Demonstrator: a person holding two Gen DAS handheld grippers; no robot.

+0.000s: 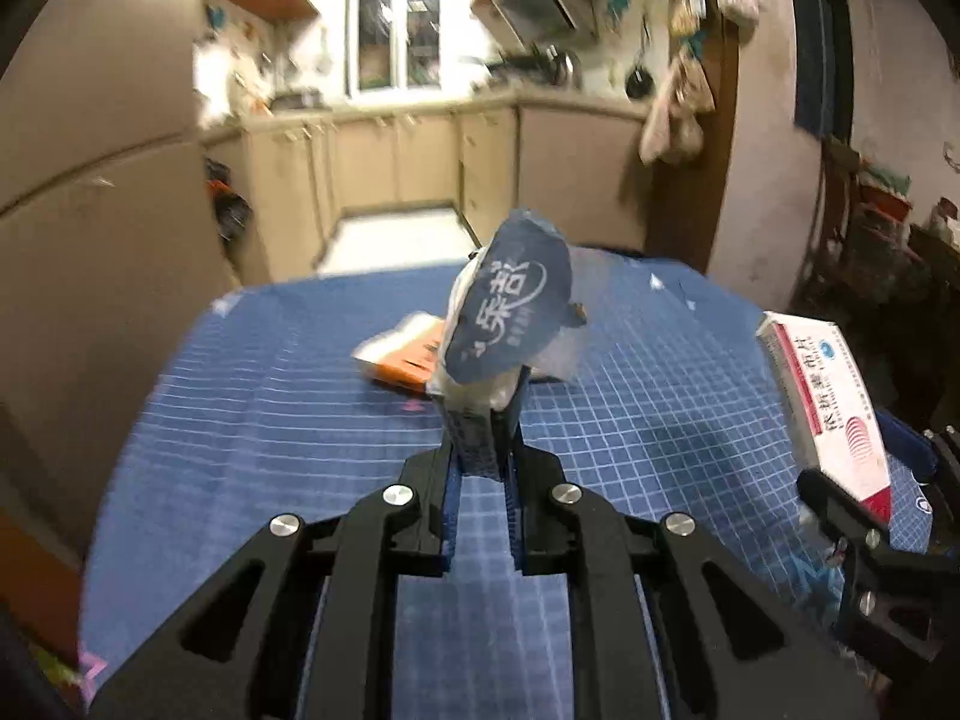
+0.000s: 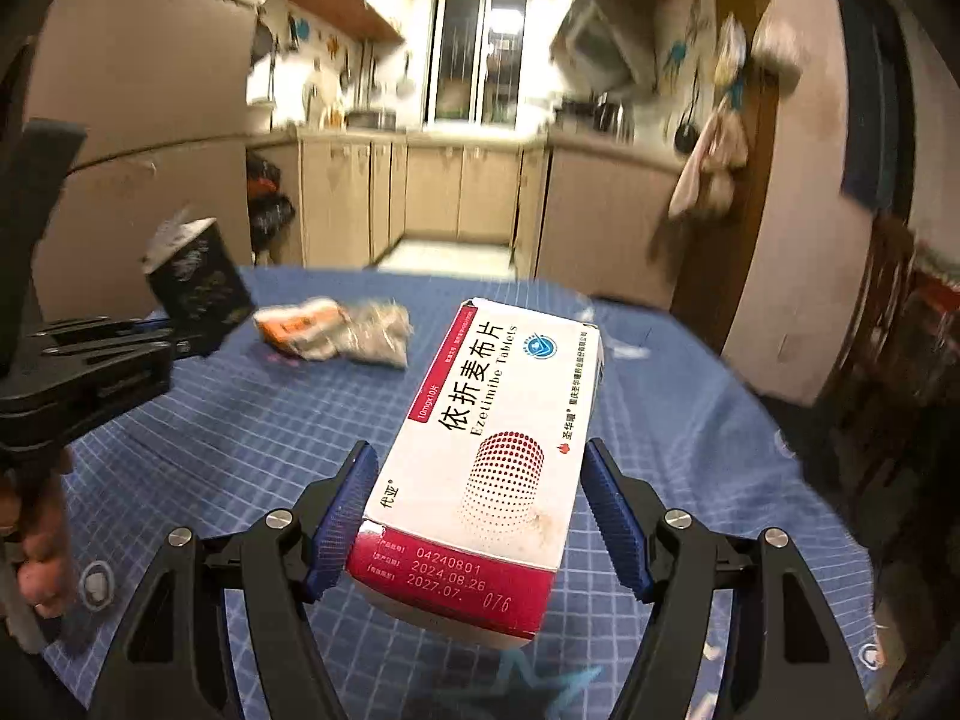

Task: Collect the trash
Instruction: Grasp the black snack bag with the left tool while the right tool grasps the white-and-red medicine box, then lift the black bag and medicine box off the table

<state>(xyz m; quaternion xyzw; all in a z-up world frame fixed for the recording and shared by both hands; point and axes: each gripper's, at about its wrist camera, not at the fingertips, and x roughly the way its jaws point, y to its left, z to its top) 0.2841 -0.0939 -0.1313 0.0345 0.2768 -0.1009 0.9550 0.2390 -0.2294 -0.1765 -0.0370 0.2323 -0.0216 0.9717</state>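
My left gripper point(image 1: 480, 420) is shut on a crumpled blue wrapper point(image 1: 510, 306) with white characters, held up above the blue grid tablecloth point(image 1: 270, 408). The right wrist view shows that gripper point(image 2: 180, 348) at the left, the dark wrapper point(image 2: 198, 282) sticking up from it. My right gripper point(image 2: 480, 480) is shut on a white and red medicine box point(image 2: 498, 450), its blue pads point(image 2: 342, 510) against the box's long sides, lifted off the cloth. In the left wrist view that box point(image 1: 822, 396) stands at the right edge. An orange and white carton point(image 2: 300, 324) and a crumpled clear wrapper point(image 2: 372, 330) lie on the table.
The orange carton point(image 1: 396, 354) lies just beyond the held wrapper. A hand point(image 2: 36, 540) grips the left tool's handle. Past the table's far edge is a kitchen with beige cabinets point(image 1: 390, 156), a tall fridge point(image 1: 90, 180) on the left and a brown door frame point(image 1: 690, 180) on the right.
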